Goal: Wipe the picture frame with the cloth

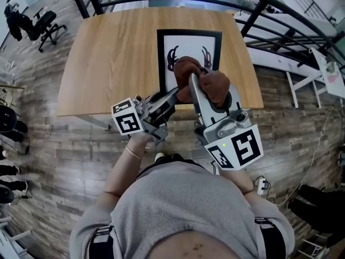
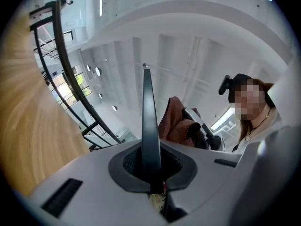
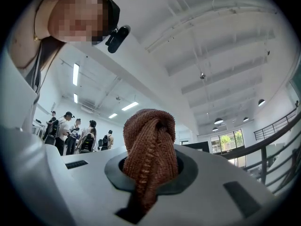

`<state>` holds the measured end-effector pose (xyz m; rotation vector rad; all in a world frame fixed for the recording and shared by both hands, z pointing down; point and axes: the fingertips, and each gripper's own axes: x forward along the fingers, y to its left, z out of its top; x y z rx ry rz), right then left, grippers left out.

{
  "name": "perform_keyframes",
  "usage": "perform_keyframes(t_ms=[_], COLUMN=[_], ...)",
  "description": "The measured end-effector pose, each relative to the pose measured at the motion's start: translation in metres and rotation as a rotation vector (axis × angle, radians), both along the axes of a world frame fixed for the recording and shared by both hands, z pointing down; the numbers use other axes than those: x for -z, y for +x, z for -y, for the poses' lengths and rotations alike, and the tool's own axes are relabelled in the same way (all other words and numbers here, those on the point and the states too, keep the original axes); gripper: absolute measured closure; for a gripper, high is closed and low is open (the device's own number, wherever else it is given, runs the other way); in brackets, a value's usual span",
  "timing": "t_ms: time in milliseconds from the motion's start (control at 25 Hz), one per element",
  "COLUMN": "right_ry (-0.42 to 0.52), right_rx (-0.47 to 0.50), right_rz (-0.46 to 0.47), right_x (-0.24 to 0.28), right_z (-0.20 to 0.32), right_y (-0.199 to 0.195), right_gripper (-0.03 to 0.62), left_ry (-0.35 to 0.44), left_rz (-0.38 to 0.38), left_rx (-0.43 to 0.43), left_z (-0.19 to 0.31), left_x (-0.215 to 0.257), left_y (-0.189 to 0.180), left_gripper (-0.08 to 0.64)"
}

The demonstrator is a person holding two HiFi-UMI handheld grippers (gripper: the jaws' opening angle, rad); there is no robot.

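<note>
The black picture frame (image 1: 188, 43) with a white print lies flat on the wooden table (image 1: 113, 58), far below both grippers. My right gripper (image 1: 197, 80) is raised above the frame's near end, shut on a brown cloth (image 1: 214, 85). In the right gripper view the bunched cloth (image 3: 149, 149) fills the jaws and hides the fingertips. My left gripper (image 1: 173, 93) is held up beside it, tips just left of the cloth; its jaws (image 2: 146, 74) are shut with nothing between them. The cloth (image 2: 176, 124) shows to the right in the left gripper view.
A black metal railing (image 1: 269, 15) runs behind and to the right of the table. An office chair (image 1: 46, 26) stands at far left, a white stand (image 1: 318, 74) at right. Several people (image 3: 70, 131) stand in the background of the right gripper view.
</note>
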<state>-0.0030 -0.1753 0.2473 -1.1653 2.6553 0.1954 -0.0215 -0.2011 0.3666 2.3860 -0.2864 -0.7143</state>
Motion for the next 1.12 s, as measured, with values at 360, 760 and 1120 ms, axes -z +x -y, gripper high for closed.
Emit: perform_keyframes(t_ms=[360,760,1120], right_ry=[0.072,0.229,0.299], right_rx=[0.05,0.019,-0.079], right_rz=[-0.06,-0.049,-0.154], right_x=[0.075,0.143,0.15], right_z=[-0.015,-0.016,0.01], right_y=[-0.007,-0.007,-0.035], right_gripper=[0.546,0.546,0.546], left_ry=[0.113,0.208,0.24], left_rz=[0.026,0.067,0.078], left_rx=[0.071,0.067,0.08], left_z=[-0.012,-0.021,-0.024], left_x=[0.057,0.099,0.101], left_y=[-0.016,0.004,0.008], left_gripper=[0.54,0.541,0.54])
